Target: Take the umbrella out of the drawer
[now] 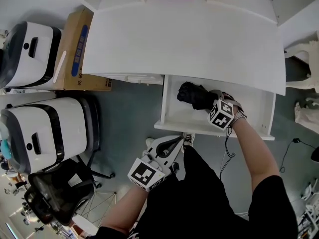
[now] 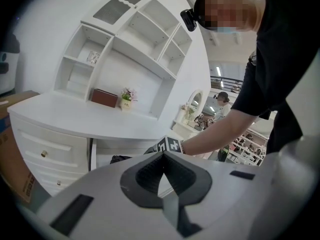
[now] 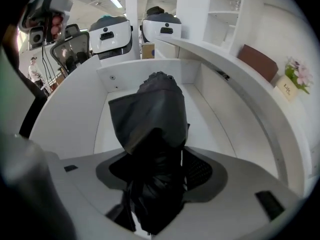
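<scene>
A black folded umbrella (image 1: 193, 95) lies in the open white drawer (image 1: 214, 128) under the desk, toward its left half. My right gripper (image 1: 205, 102) reaches down into the drawer at the umbrella's right end. In the right gripper view the umbrella (image 3: 150, 114) fills the space between the wide-spread jaws of my right gripper (image 3: 160, 171), and a thin slit of light shows beside the right pad (image 3: 200, 171), so it is open around the umbrella. My left gripper (image 1: 174, 146) hangs in front of the drawer, shut and empty, seen also in its own view (image 2: 164, 176).
The white desk top (image 1: 184, 34) overhangs the drawer's back. A cardboard box (image 1: 79, 49), two white machines (image 1: 30, 54) (image 1: 45, 133) and a black chair (image 1: 60, 193) stand at the left. A brown box (image 2: 104, 97) and a flower pot (image 2: 126, 98) sit on the desk.
</scene>
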`<move>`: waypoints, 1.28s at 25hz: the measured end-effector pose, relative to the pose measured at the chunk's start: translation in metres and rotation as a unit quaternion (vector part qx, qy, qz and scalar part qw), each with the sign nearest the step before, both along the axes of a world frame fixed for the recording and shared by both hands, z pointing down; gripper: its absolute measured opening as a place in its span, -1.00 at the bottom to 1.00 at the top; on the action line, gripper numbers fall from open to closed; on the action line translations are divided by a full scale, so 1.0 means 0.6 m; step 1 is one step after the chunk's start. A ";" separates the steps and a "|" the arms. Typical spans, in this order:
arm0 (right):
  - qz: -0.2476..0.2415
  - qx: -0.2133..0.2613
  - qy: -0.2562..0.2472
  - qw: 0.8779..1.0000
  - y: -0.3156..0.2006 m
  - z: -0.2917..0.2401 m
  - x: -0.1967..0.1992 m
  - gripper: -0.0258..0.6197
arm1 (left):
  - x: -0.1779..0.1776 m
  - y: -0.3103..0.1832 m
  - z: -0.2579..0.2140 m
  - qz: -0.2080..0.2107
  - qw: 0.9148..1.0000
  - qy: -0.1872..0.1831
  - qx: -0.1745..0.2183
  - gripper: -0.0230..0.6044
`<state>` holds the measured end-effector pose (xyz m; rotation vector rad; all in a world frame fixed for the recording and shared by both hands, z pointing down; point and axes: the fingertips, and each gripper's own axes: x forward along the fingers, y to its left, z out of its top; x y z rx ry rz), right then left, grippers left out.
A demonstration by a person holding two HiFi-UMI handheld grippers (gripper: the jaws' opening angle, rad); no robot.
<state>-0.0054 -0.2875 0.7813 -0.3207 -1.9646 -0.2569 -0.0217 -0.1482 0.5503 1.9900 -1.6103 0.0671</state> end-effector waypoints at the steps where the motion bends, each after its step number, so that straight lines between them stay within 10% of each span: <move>1: -0.003 0.001 0.003 1.000 -0.001 0.005 -0.001 -0.15 | -0.003 0.001 -0.001 -0.003 1.000 0.000 0.001 -0.92; 32: 0.004 -0.001 -0.029 1.000 0.032 -0.062 -0.005 -0.17 | -0.019 0.030 -0.048 -0.037 0.999 -0.015 0.015 -0.92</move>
